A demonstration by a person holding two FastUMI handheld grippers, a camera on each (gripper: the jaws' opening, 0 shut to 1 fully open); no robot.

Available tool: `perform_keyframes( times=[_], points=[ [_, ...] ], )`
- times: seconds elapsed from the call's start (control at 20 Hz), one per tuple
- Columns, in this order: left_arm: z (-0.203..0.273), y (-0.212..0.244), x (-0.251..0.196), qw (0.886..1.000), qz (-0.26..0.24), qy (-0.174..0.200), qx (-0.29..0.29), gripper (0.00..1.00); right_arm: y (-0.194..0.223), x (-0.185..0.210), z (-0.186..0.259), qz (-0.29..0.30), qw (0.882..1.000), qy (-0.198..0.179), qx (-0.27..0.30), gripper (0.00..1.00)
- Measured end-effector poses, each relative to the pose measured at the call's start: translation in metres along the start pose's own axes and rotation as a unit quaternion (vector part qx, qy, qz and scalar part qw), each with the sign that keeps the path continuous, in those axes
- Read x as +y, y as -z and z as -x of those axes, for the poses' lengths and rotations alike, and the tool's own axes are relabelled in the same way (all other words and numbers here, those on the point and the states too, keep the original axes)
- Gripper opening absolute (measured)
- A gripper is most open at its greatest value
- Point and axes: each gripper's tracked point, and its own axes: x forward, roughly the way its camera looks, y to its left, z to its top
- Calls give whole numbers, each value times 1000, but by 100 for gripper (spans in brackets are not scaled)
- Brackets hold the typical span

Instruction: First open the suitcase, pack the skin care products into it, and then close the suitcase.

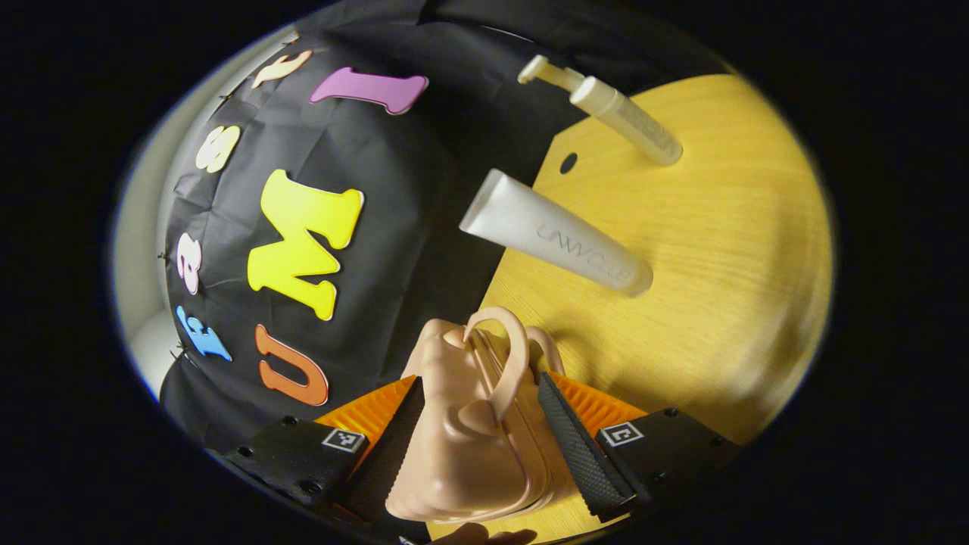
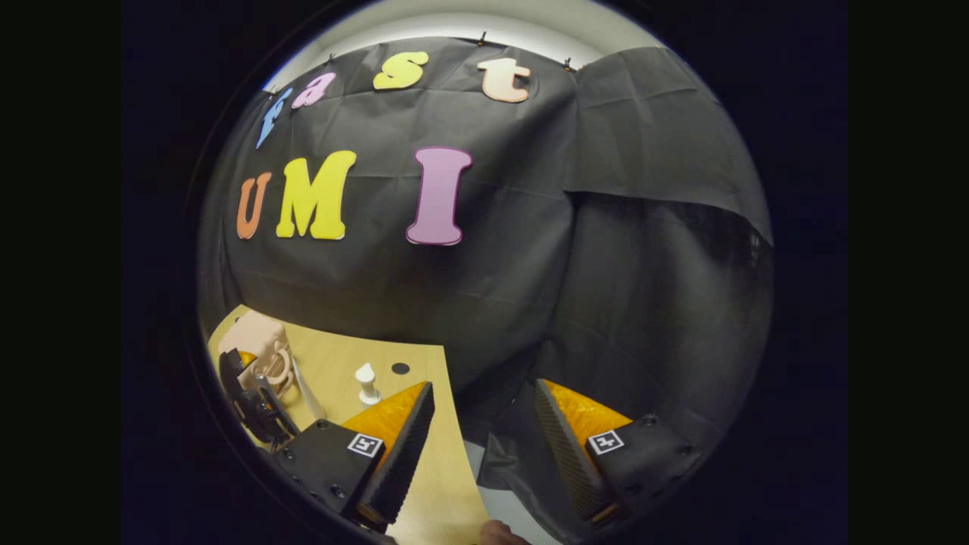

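A small peach-pink suitcase (image 1: 462, 462) with a looped handle (image 1: 509, 356) sits closed between the fingers of my left gripper (image 1: 481, 390), which is shut on its two sides. Beyond it, a white tube (image 1: 556, 236) and a pale pump bottle (image 1: 624, 115) stand on the yellow wooden table (image 1: 719, 265); this view is rolled sideways. In the right gripper view, my right gripper (image 2: 481, 446) is open and holds nothing, hovering over the table's right edge. Far to its left are the suitcase (image 2: 253, 337), the left gripper (image 2: 250, 405) and the pump bottle (image 2: 367, 384).
A small dark hole (image 1: 568, 162) marks the table near its back edge. The black cloth wall (image 2: 530, 265) hangs close behind the table. The table's right edge (image 2: 453, 424) drops off to the floor below my right gripper.
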Motion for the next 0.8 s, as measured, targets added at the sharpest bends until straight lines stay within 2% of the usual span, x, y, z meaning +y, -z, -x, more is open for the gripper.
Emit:
perform_keyframes(
  times=[0.1,0.2,0.25,0.45,0.5,0.55,0.6,0.65,0.7,0.75,0.8],
  points=[
    [-9,-2,-3,999,-30,-12,8,94,8,-5,-2,-3,1000,-4,9,80],
    [-11,-8,-4,998,-60,-27,13,87,16,-7,-1,-3,1000,-10,17,80],
    [-17,-10,-3,997,-75,-32,17,79,19,-8,-2,-3,1000,-14,20,80],
    [-25,-11,3,992,-114,-32,33,60,30,-6,-4,0,999,-36,25,80],
    [-24,-8,0,991,-122,-26,42,58,33,-6,-3,2,999,-41,27,80],
    [-22,-7,-1,990,-129,-24,50,45,35,-6,-2,2,999,-43,29,80],
    [-21,-6,-3,989,-132,-16,56,40,35,-6,1,0,999,-45,30,80],
    [-22,-5,-2,989,-136,-12,59,27,35,-3,3,-3,998,-49,31,80],
    [-22,-3,-3,988,-139,-6,62,23,37,1,4,-4,998,-51,33,80],
    [-20,-1,1,988,-138,-6,64,13,37,4,5,-3,998,-52,34,80],
    [-21,1,4,989,-131,-2,67,11,38,8,6,-2,998,-53,34,80]
  ],
)
